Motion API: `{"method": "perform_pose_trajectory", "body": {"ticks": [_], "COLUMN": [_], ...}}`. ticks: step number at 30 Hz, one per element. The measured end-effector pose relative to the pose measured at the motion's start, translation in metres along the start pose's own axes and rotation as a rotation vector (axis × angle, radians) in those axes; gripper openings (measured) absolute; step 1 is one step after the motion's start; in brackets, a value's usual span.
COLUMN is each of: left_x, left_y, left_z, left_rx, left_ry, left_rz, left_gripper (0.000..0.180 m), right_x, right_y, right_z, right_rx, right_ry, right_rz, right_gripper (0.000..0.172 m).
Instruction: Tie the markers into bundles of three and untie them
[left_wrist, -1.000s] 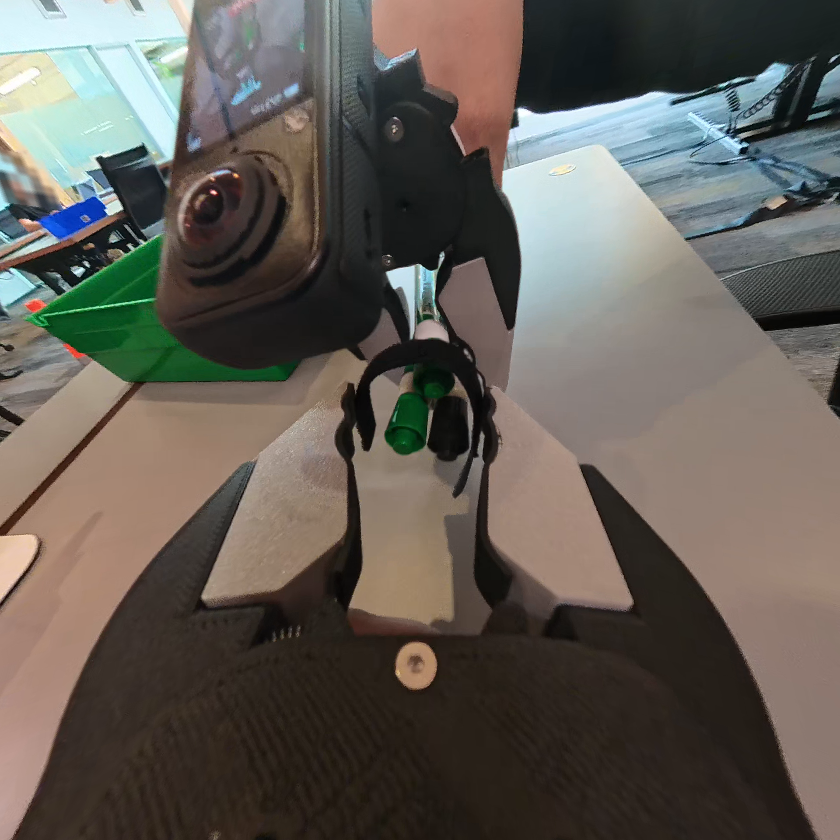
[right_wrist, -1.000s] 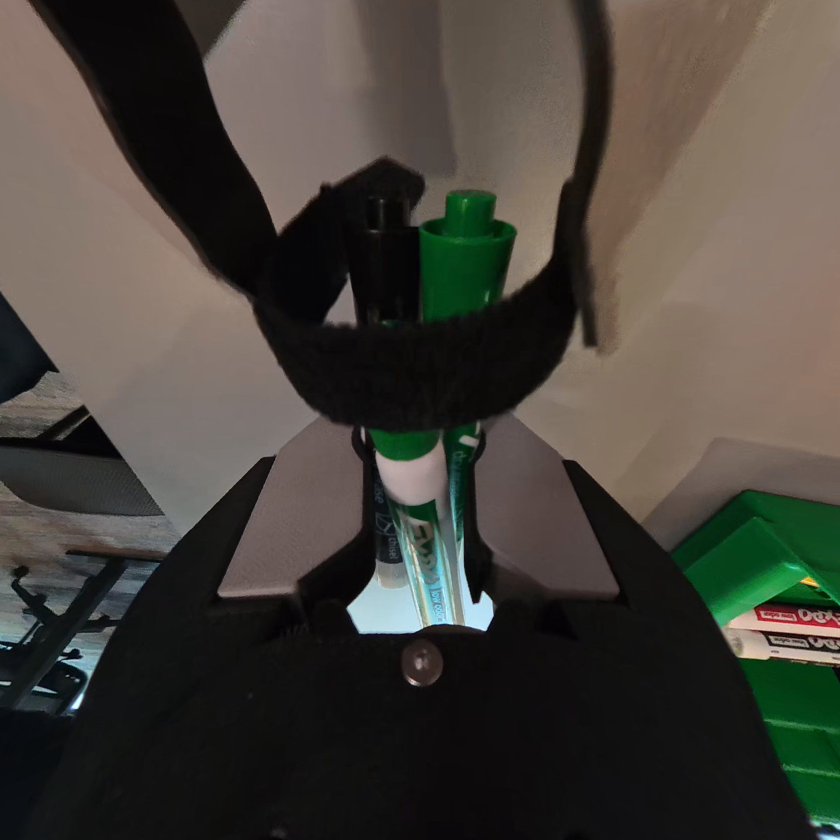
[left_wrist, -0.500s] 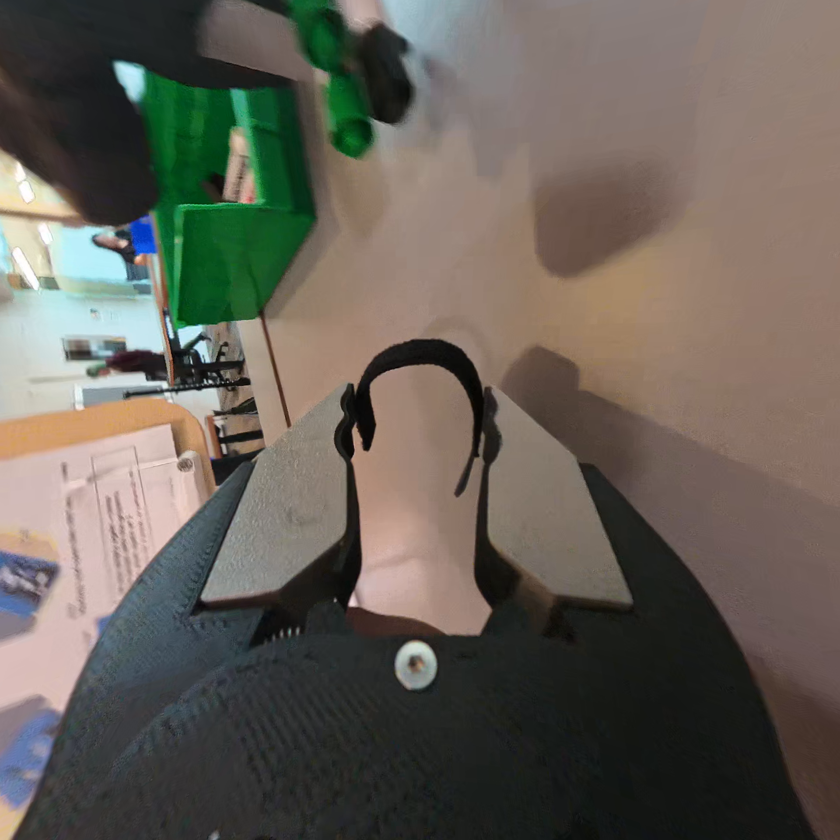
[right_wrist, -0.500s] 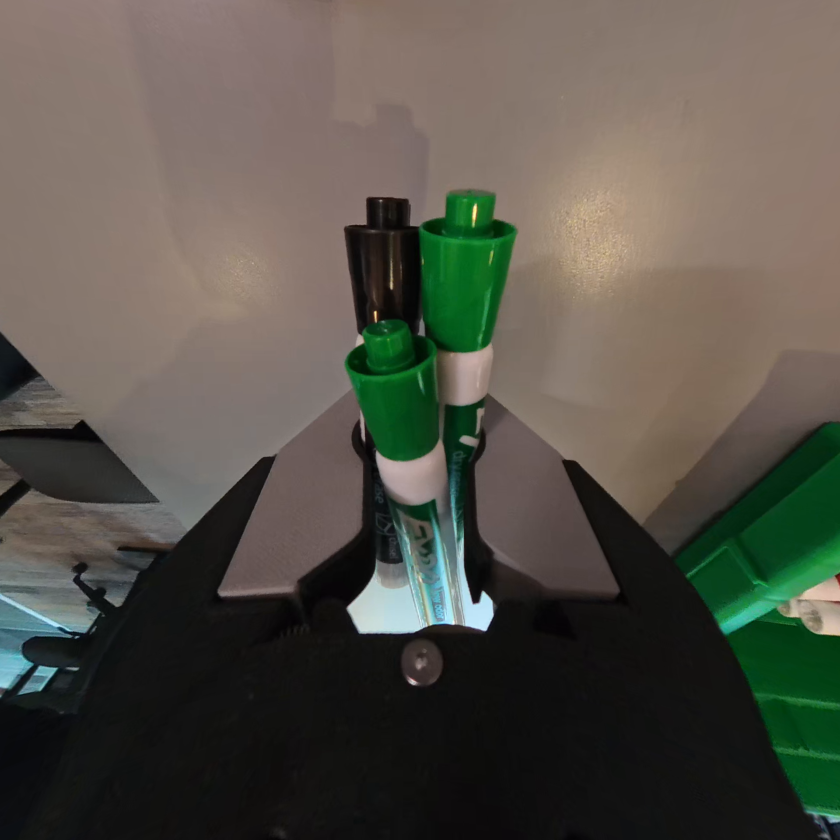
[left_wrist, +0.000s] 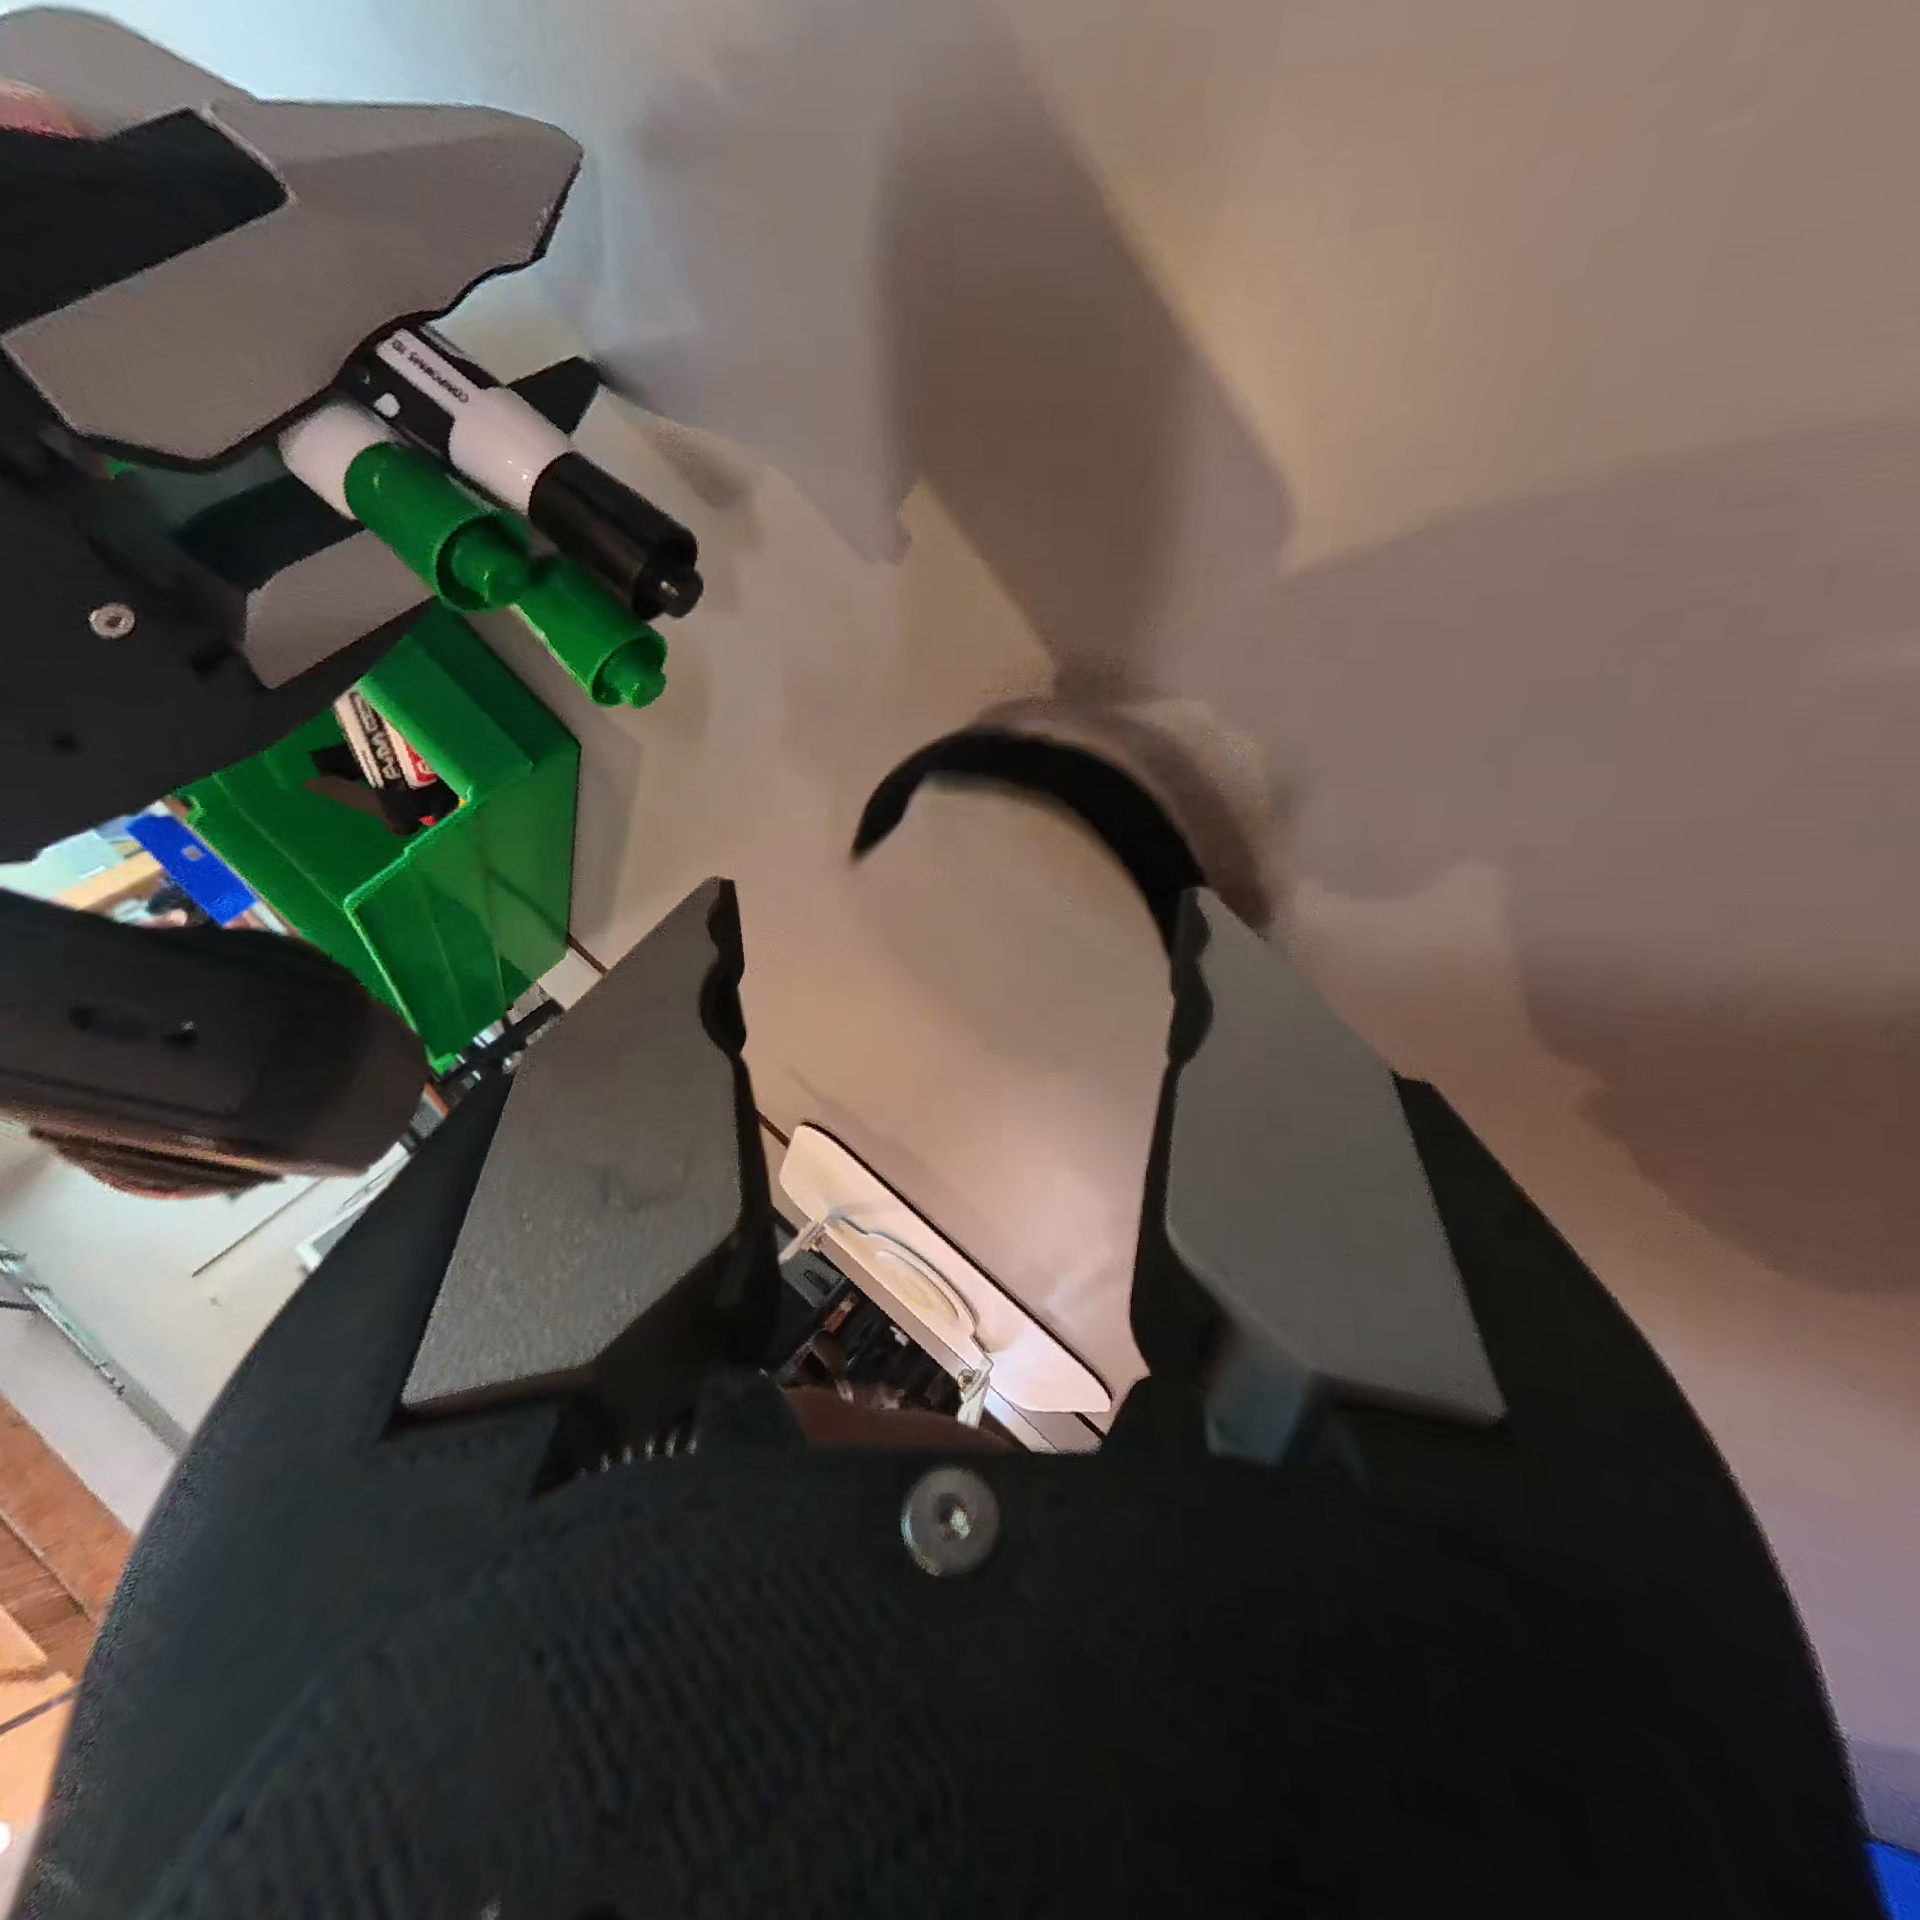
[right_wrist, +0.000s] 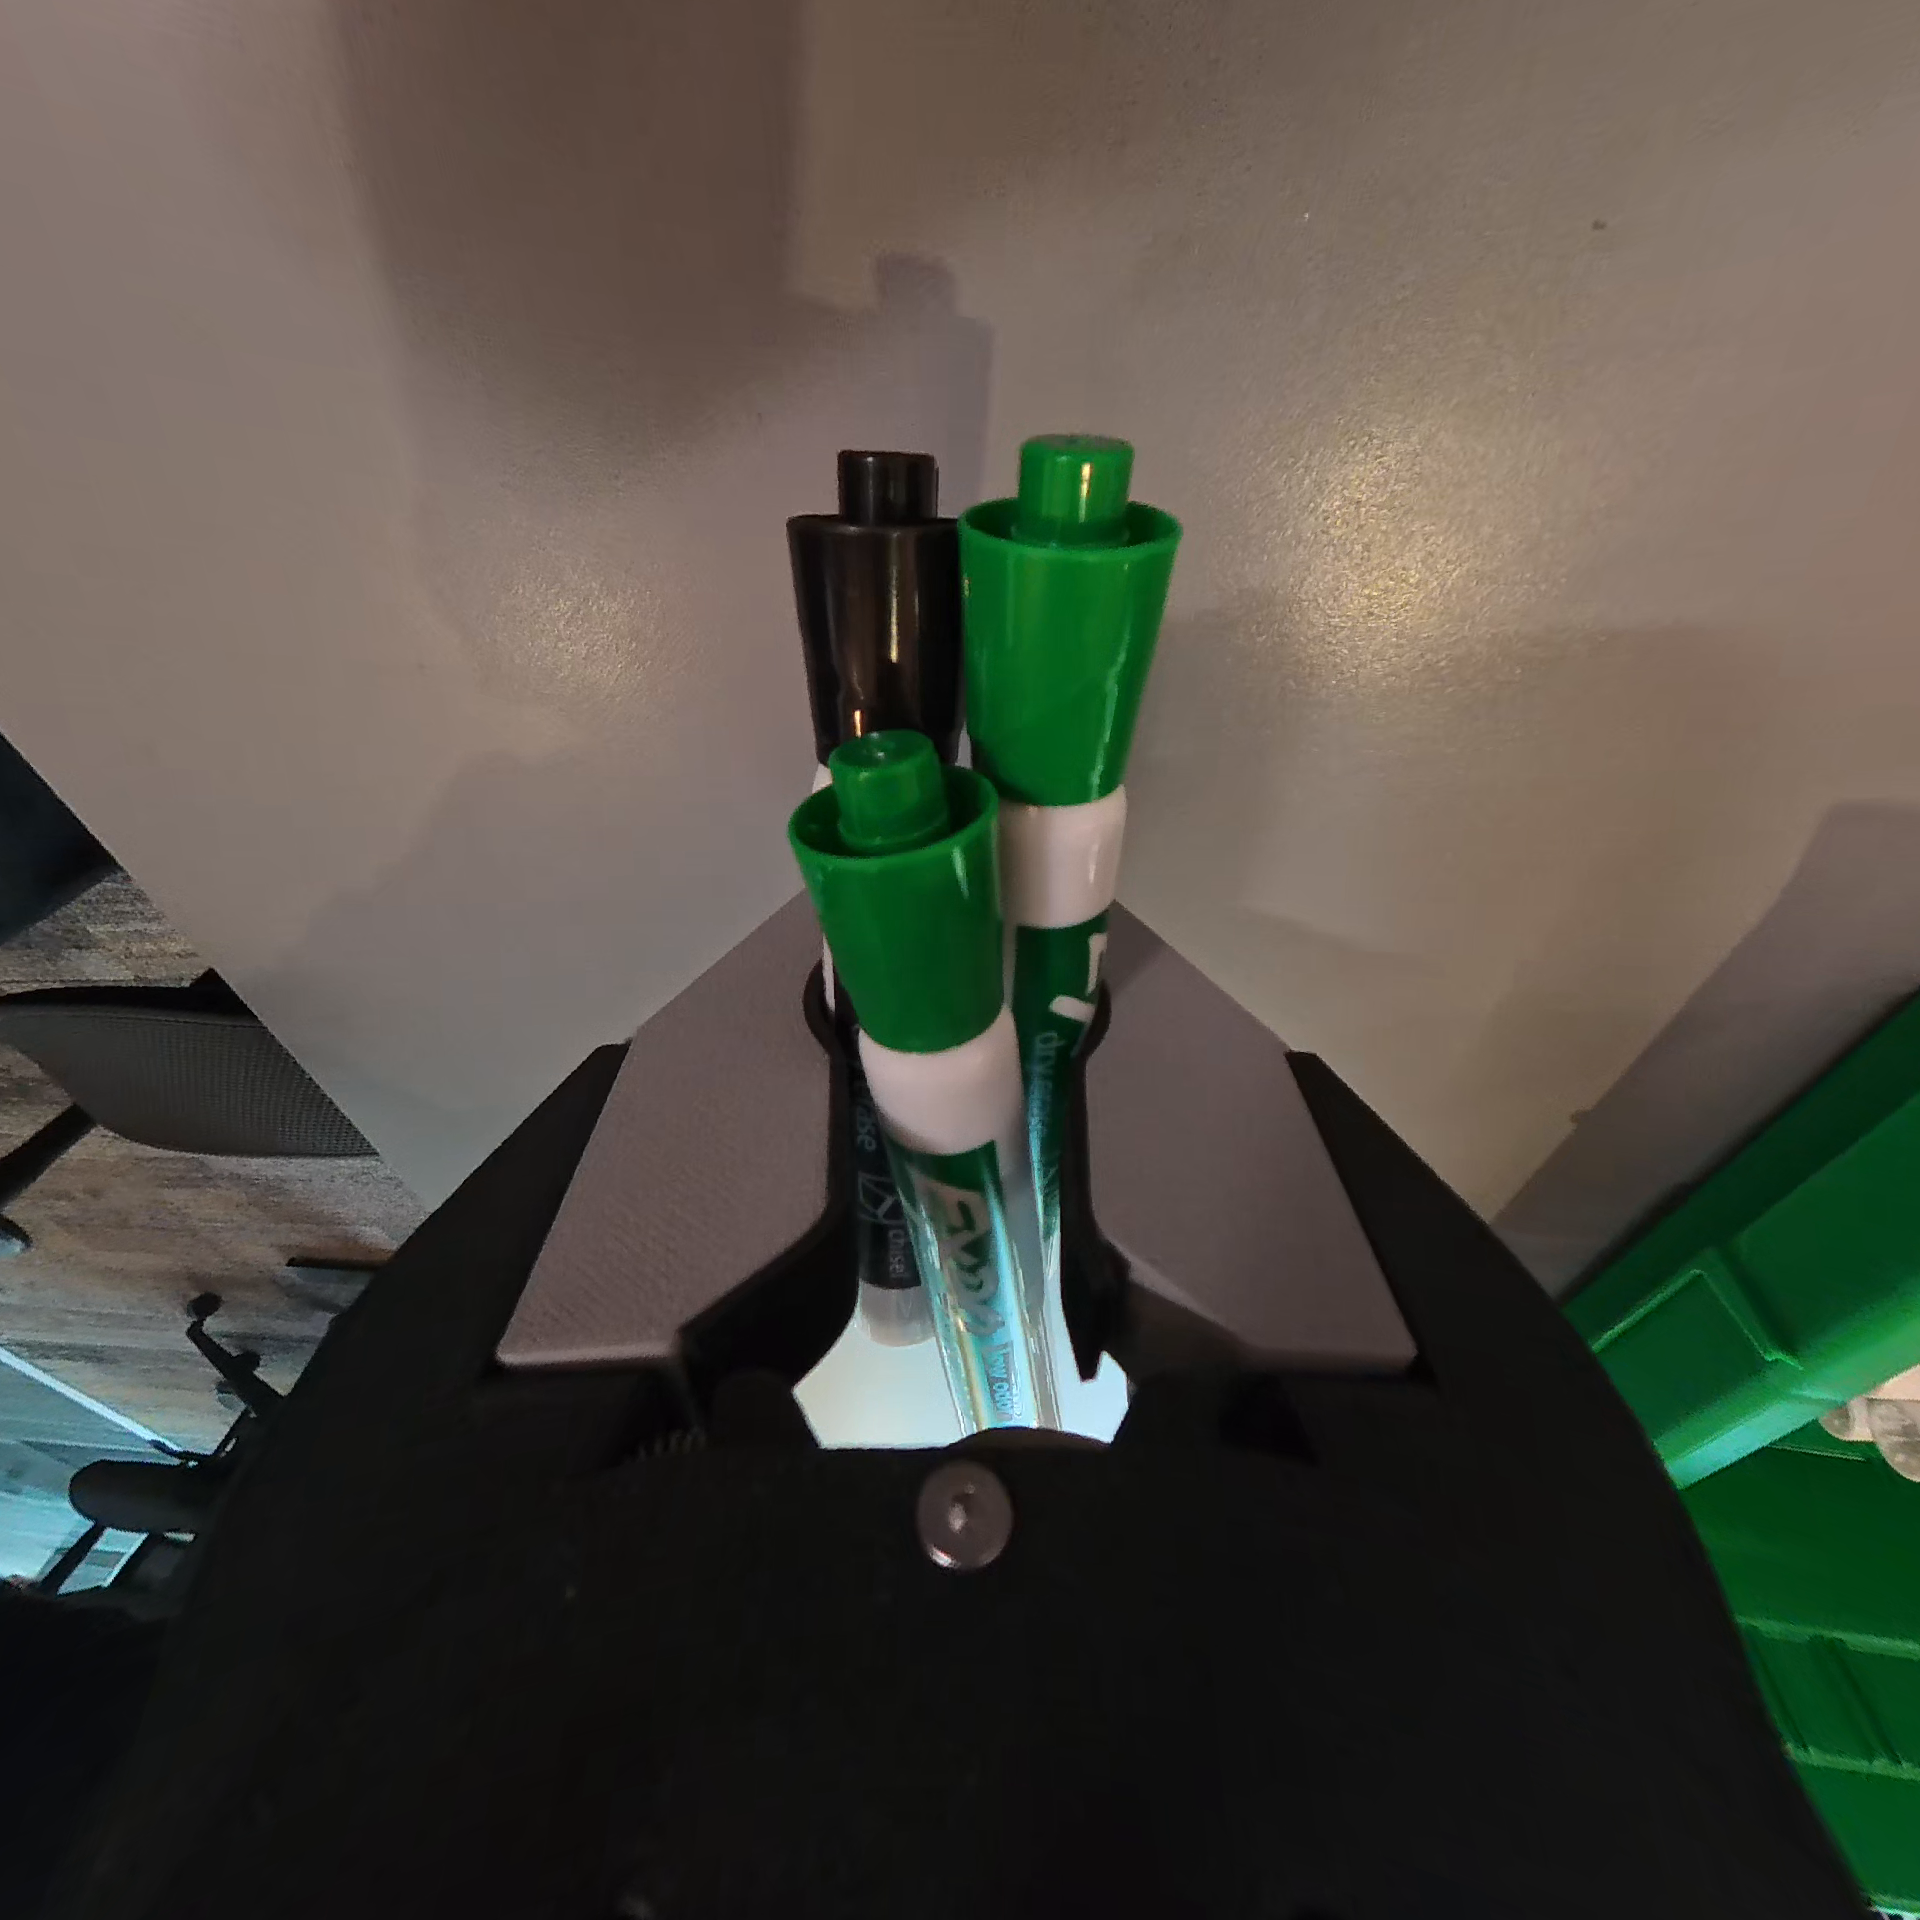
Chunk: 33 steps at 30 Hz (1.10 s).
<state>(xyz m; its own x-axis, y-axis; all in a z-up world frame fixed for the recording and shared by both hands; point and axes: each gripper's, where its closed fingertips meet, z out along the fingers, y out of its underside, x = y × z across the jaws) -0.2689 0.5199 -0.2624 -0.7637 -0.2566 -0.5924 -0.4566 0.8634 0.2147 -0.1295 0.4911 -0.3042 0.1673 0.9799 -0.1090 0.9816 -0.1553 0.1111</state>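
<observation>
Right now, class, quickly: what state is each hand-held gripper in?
Left hand-held gripper: open, black strap hanging off one fingertip, not clamped.
Right hand-held gripper: closed on three markers, two green, one black.

Lighting: dim, warm indoor light on the pale table (right_wrist: 1455, 416); soft yellowish sheen patches to the left and right of the markers (right_wrist: 977, 831), small highlights on their glossy caps. Shadows: broad, soft-edged, brownish, falling across the far and right side of the table in the left wrist view. Blur: motion smear in the left wrist view, strongest on the black strap (left_wrist: 1049, 779) and the shadow edges. Right wrist view sharp. Distortion: wide-angle bending at all edges. Bright daylight patches at the near left corners.
</observation>
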Motion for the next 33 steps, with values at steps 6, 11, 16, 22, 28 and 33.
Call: {"method": "perform_pose_trajectory", "body": {"ticks": [6, 11, 16, 22, 28, 33], "left_x": [0.010, -0.008, 0.016, 0.022, 0.013, 0.023], "left_y": [-0.004, 0.005, -0.056, -0.012, -0.012, -0.018], "left_z": [0.001, -0.021, -0.038, -0.023, -0.005, 0.020], "left_rx": [-0.031, -0.046, 0.336, 0.307, 0.401, 0.235], "left_ry": [0.006, -0.075, 0.244, 0.011, 0.184, 0.302], "left_rz": [0.044, -0.444, -1.479, -1.858, -2.040, -1.549], "left_gripper": [0.084, 0.069, 0.057, 0.059, 0.058, 0.033], "right_x": [-0.001, -0.002, -0.001, -0.003, -0.007, -0.008], "right_y": [0.002, 0.006, 0.012, 0.016, 0.014, 0.010], "right_z": [0.000, 0.001, 0.001, 0.001, 0.001, 0.001], "right_rx": [0.016, 0.020, 0.011, -0.031, -0.041, -0.033], "right_ry": [-0.007, -0.011, -0.013, -0.017, -0.023, -0.025], "right_rz": [0.006, 0.011, 0.014, 0.012, 0.006, -0.001], "right_gripper": [0.037, 0.037, 0.037, 0.037, 0.037, 0.037]}}
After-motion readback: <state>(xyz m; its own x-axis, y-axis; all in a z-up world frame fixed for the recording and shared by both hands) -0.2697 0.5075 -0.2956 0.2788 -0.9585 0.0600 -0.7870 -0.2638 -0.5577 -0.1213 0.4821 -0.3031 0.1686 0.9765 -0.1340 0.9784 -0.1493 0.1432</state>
